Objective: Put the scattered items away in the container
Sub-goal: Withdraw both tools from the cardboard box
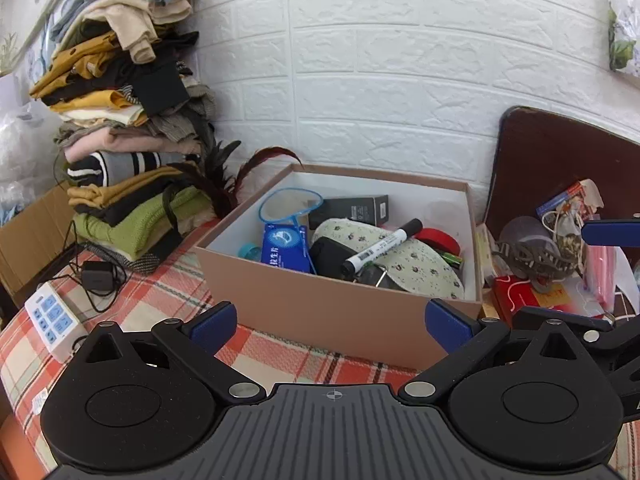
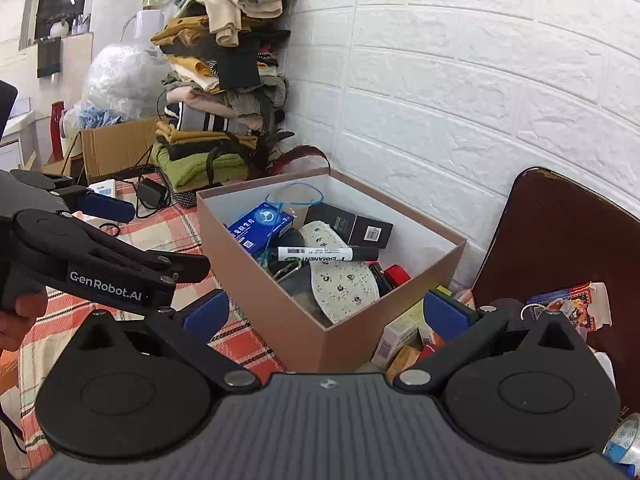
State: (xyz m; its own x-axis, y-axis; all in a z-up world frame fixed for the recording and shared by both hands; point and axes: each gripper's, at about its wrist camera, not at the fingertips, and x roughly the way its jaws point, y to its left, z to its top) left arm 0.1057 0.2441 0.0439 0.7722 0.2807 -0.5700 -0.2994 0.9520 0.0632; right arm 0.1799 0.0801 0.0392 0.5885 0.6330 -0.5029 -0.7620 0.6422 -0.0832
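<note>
A brown cardboard box (image 1: 312,300) with a white inside stands on the checked tablecloth; it also shows in the right wrist view (image 2: 256,268). In it lie a black-capped permanent marker (image 1: 380,250) (image 2: 328,255), a floral insole (image 1: 416,260) (image 2: 340,276), a blue packet (image 1: 286,248) (image 2: 260,224), a black carton (image 1: 354,208) (image 2: 352,226) and a blue-rimmed net (image 1: 290,204). My left gripper (image 1: 338,326) is open and empty just before the box's near wall. My right gripper (image 2: 326,314) is open and empty over the box's near corner. Scattered items (image 1: 536,264) lie right of the box.
A tall pile of folded clothes (image 1: 128,128) stands at the back left against the white brick wall. A power strip (image 1: 52,322) and a black charger (image 1: 98,276) lie on the cloth at left. A dark brown chair back (image 2: 568,248) stands at right. Small cartons (image 2: 400,340) lie beside the box.
</note>
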